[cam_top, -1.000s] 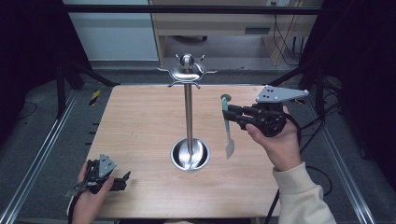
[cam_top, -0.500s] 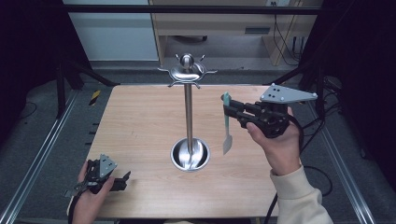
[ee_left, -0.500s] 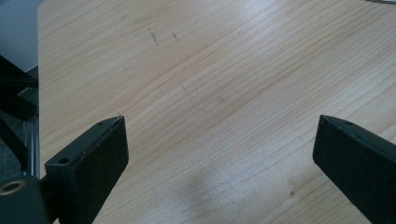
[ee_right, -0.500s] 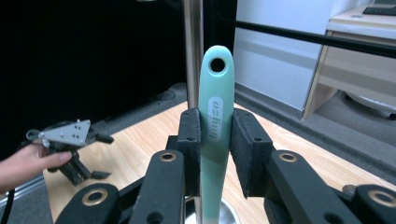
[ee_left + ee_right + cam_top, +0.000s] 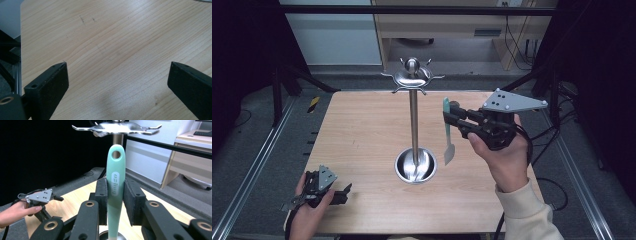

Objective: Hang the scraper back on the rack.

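Observation:
A steel hook stand (image 5: 414,120) rises from a round bowl-shaped base (image 5: 415,166) in the middle of the wooden table (image 5: 357,130). Its ring of hooks (image 5: 412,76) sits at the top. Just right of the pole, my right gripper (image 5: 451,116) is shut on the teal handle of a small spatula (image 5: 446,114), whose metal blade hangs down above the table. In the right gripper view the handle (image 5: 115,182) stands upright between the pads, its hanging hole just below the hooks (image 5: 116,127). My left gripper (image 5: 343,192) rests at the table's front left, open with nothing between its fingers (image 5: 50,82).
Metal frame rails run along both sides of the table. A wooden desk and cables stand beyond the far edge. Bare tabletop lies left of the stand and in front of the left gripper (image 5: 117,70). The left hand and its gripper (image 5: 40,197) show far off in the right gripper view.
My right gripper has lifted the spatula a little and carried it slightly left, closer to the stand's pole. The left gripper has stayed put.

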Action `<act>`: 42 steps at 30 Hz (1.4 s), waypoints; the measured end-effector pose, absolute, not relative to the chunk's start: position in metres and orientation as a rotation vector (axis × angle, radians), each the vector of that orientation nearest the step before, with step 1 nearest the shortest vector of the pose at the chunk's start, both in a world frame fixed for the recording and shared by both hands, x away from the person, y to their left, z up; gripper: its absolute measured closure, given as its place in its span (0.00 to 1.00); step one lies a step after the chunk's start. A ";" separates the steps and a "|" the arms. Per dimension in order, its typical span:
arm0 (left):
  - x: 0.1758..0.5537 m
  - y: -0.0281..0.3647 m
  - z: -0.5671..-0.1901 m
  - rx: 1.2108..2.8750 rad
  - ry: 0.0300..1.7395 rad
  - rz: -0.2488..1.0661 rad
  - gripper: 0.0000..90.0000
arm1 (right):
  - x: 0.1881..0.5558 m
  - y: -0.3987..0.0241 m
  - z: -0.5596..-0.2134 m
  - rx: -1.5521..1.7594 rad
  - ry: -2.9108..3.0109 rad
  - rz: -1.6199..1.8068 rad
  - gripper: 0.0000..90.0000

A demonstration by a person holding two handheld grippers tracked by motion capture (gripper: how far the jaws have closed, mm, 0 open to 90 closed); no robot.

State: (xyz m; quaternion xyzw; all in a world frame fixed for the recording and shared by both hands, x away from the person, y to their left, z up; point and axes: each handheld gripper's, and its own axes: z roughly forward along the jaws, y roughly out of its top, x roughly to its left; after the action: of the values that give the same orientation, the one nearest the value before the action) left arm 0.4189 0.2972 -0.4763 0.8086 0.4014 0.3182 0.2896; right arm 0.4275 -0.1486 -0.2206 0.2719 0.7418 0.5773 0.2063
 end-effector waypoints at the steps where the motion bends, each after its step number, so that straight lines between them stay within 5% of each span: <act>1: 0.419 0.297 -0.476 2.157 1.072 0.848 0.04 | 0.427 -0.146 -0.219 0.751 2.065 1.610 0.82; 42: 0.418 0.300 -0.473 2.135 1.090 0.903 0.04 | 0.426 -0.117 -0.204 0.730 2.076 1.589 0.82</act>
State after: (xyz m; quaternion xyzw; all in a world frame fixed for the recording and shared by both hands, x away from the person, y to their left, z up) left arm 0.4181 0.2998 -0.4730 0.7987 0.4078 0.3376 0.2860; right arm 0.4257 -0.1167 -0.2041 0.2628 0.7476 0.5720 0.2120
